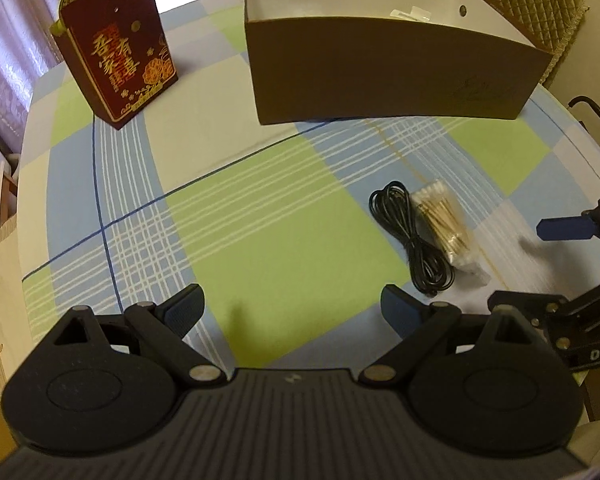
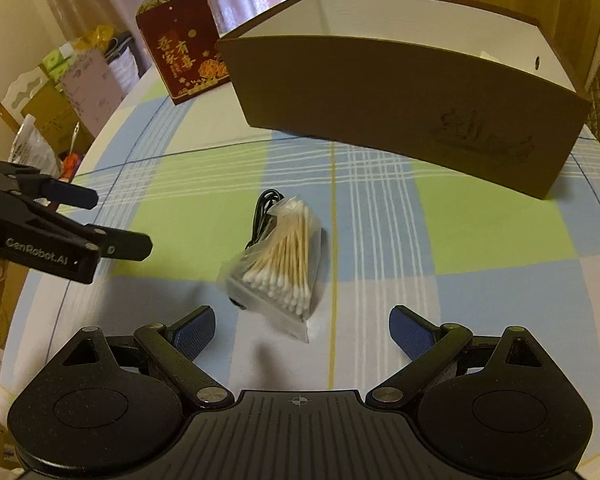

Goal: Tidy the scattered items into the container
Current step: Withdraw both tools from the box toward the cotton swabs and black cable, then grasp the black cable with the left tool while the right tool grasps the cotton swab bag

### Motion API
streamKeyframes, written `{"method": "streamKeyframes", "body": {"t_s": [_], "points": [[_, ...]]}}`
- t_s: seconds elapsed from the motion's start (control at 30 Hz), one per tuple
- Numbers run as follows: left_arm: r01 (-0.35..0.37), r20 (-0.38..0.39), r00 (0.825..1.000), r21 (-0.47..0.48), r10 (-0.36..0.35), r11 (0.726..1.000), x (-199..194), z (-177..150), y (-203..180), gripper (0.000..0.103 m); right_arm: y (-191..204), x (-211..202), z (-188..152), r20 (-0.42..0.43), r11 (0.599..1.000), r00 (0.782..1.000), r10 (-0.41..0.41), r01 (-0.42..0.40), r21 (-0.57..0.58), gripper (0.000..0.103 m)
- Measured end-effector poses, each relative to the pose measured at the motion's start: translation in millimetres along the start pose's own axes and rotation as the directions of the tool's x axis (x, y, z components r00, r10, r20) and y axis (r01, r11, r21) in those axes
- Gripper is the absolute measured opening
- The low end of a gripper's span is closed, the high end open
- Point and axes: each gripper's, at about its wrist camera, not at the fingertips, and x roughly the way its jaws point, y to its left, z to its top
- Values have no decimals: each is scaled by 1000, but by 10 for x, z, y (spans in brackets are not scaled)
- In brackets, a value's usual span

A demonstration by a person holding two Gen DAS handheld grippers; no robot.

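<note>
Both tools empty, jaws wide apart. Left tool (image 1: 292,312) hangs over bare green check at lower centre of its frame. Right tool (image 2: 302,330) sits just short of the swab bag (image 2: 278,268), which lies centre frame on the worktop (image 2: 480,248).

Items left out: the swab bag and a black cable (image 1: 414,236), coiled loosely, touching the bag's far side and partly under it in the right wrist view. In the left wrist view both lie at lower right. The box (image 2: 400,100), open-topped and brown with a white lining, stands upper right in the right wrist frame, well apart from the items. Something pale already lies against its inner wall (image 1: 410,14); too small to identify. Red carton (image 1: 120,56) upper left, upright, probably not part of the job.

Handling, judged:
- Bag: light, thin clear plastic, slippery and crinkly. Sticks inside give stiffness along their length. Best pinched across the sticks at mid-bundle, not on the loose flap at the near end, which would slide or tear.
- Cable: light, limp, will uncoil and trail. Take it where the strands bunch at the waist of the coil.
- Risk: lifting the bag may drag the cable.
</note>
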Motion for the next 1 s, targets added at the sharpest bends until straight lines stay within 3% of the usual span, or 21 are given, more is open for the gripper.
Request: {"method": "streamKeyframes", "body": {"t_s": [0.2,0.37,0.67,0.77,1.0], "points": [[-1,-16,1000,-13,1,1000,63,8,17,93,-93,87,34,12,999,1000,-27,26,26,99],[8,-22,1000,-19,-9,1000,108,61,-12,93,-325,61,71,38,990,995,-91,87,114,99],[67,-11,998,-6,-67,998,265,193,-302,92,-791,-20,60,27,964,984,-175,165,206,99],[86,-8,996,-3,-86,996,350,259,-430,89,-873,-63,61,28,962,982,-185,176,208,99],[83,-22,996,0,-83,997,574,425,-596,70,-981,-90,81,28,965,983,-184,175,194,99]]}}
